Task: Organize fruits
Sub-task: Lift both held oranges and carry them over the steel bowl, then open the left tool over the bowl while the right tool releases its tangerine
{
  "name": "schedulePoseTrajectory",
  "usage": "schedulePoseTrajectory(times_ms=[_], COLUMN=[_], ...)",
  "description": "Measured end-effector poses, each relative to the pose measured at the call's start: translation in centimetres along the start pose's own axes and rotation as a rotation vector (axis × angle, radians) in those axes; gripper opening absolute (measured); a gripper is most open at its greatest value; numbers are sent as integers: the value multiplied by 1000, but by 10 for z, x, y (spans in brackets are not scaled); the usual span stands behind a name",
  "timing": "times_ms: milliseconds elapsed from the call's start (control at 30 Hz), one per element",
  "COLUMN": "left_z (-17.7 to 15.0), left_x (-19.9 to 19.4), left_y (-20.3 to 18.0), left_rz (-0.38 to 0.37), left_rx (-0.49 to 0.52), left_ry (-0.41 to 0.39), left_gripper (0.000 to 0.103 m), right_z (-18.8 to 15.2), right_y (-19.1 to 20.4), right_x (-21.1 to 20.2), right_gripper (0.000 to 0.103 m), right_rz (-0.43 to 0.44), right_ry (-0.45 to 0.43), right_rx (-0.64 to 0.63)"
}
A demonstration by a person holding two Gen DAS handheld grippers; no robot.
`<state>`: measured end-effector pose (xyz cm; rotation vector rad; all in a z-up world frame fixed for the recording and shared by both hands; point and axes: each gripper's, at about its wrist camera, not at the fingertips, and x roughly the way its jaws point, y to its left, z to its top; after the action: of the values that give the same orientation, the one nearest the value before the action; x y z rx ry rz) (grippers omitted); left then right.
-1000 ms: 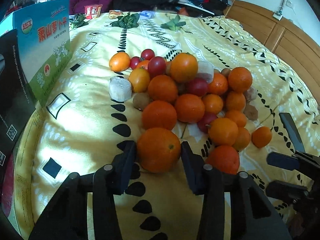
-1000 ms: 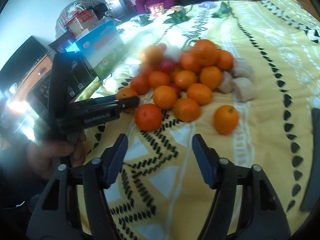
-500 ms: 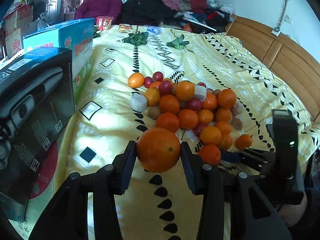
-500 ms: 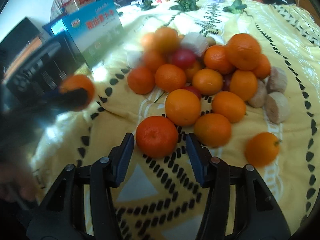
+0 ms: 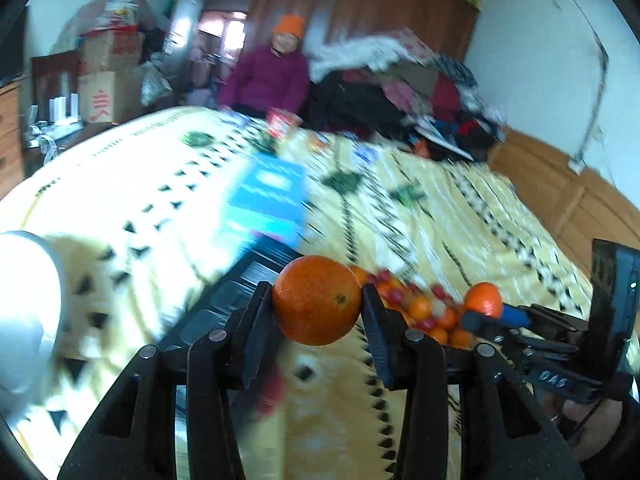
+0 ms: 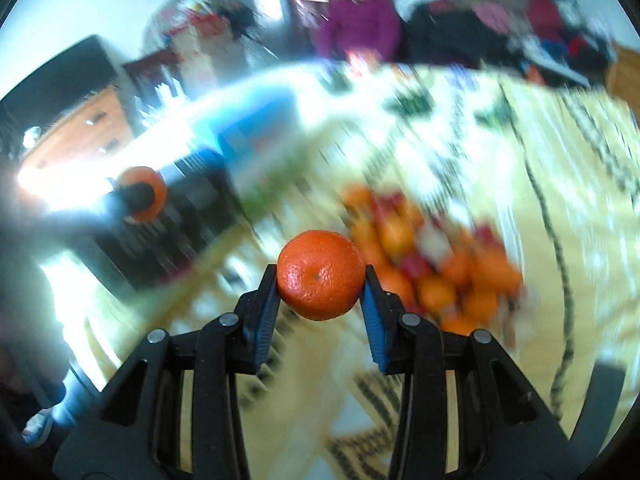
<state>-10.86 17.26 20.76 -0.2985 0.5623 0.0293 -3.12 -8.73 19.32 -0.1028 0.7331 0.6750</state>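
Note:
My left gripper [image 5: 318,300] is shut on a large orange [image 5: 317,300] and holds it in the air above the yellow patterned bedspread [image 5: 420,216]. My right gripper [image 6: 320,286] is shut on a smaller orange [image 6: 320,274], also lifted off the bed. The fruit pile [image 6: 432,264] of oranges and red fruits lies on the bedspread behind it, blurred; it also shows in the left wrist view [image 5: 420,308]. The right gripper with its orange [image 5: 483,300] shows at the right of the left wrist view. The left gripper's orange [image 6: 142,192] shows at the left of the right wrist view.
A blue box [image 5: 268,200] and a black box [image 5: 240,292] lie on the bed left of the pile. A white rounded object [image 5: 24,312] is at the far left. A person in purple [image 5: 268,76] sits at the far end, beside piled clothes [image 5: 400,88].
Both grippers have risen and tilted up. The right gripper has shut on the orange that stood between its fingers and lifted it. The left gripper still holds its orange, now higher.

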Motion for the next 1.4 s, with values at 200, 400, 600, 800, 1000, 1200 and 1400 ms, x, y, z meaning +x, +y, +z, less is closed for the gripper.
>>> schedulePoseTrajectory(times_ms=[200,400,600,800,1000,1200,1400], left_z=[37,26,-19,-38,-38,-34,-34], left_x=[-79,-120,-95,-77,-72,-77,-88], left_y=[120,237,288,302,310,310,313], left_rz=[233,428,473,460,452,443,450], left_rx=[-137,-287,-380,-393,-388,-392,-418], left_ry=[-121,-115,16,101,123,103,74], left_gripper=[46,46,46,46,46,82,83], right_z=[75,102,81,51,42,38,48], right_y=[101,218,305,330,335,344,338], right_x=[11,45,110,163,179,186,164], right_gripper=[40,40,40,40,40,42,42], right_rz=[183,392,517,517,508,489,458], right_ry=[-61,-18,142,303,363,394,329], right_rx=[-123,-232,-283,-302,-305,-320,-307])
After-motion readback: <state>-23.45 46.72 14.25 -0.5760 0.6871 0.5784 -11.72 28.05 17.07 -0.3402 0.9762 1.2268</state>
